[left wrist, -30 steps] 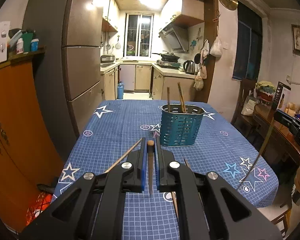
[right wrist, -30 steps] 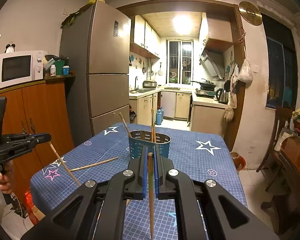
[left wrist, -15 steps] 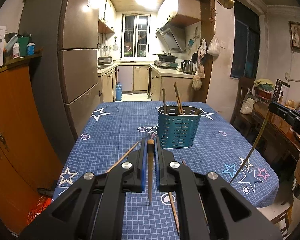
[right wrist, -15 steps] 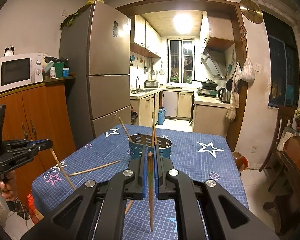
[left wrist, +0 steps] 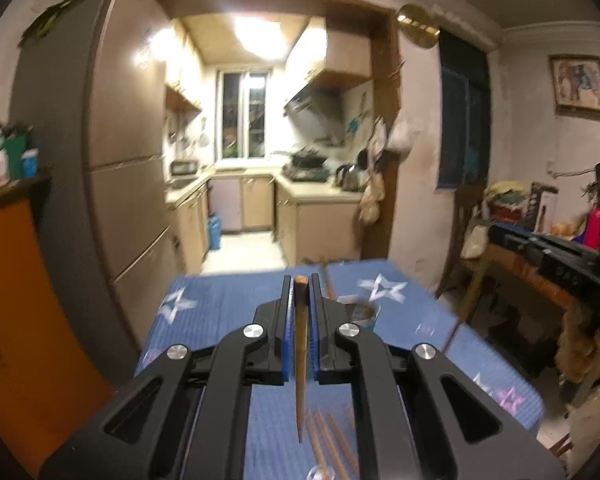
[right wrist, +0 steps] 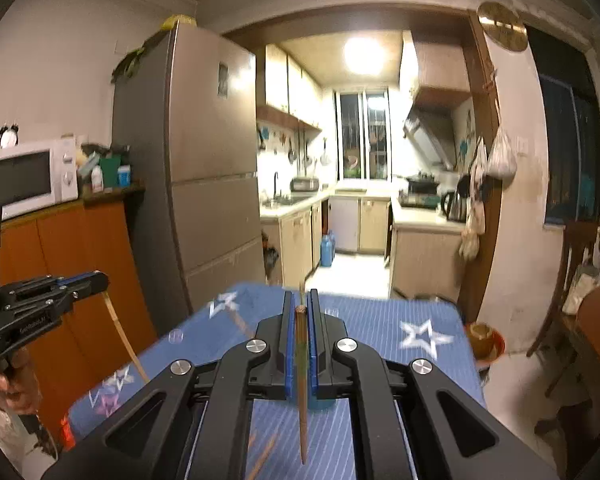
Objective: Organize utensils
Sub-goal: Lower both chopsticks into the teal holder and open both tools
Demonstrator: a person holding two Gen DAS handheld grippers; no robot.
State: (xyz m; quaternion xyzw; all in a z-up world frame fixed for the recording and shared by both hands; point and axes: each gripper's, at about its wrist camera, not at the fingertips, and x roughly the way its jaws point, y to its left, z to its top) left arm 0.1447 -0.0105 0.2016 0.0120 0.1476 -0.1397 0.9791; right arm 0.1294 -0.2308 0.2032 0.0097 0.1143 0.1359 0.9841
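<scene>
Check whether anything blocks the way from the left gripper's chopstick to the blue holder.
Nothing visible does. The left gripper clamps its chopstick above the table, and the blue holder shows just past its right finger, rim open, two chopsticks already leaning inside.

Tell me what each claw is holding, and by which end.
Each holds one chopstick near its thick top end: left claw, chopstick; right claw, chopstick.

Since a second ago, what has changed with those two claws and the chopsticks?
Both claws have risen: the blue holder now sits low, mostly hidden behind the fingers, and more of the kitchen shows. Nothing was grabbed or released. The left claw still pinches its chopstick, and the right claw still pinches its own. Loose chopsticks remain on the table.
</scene>
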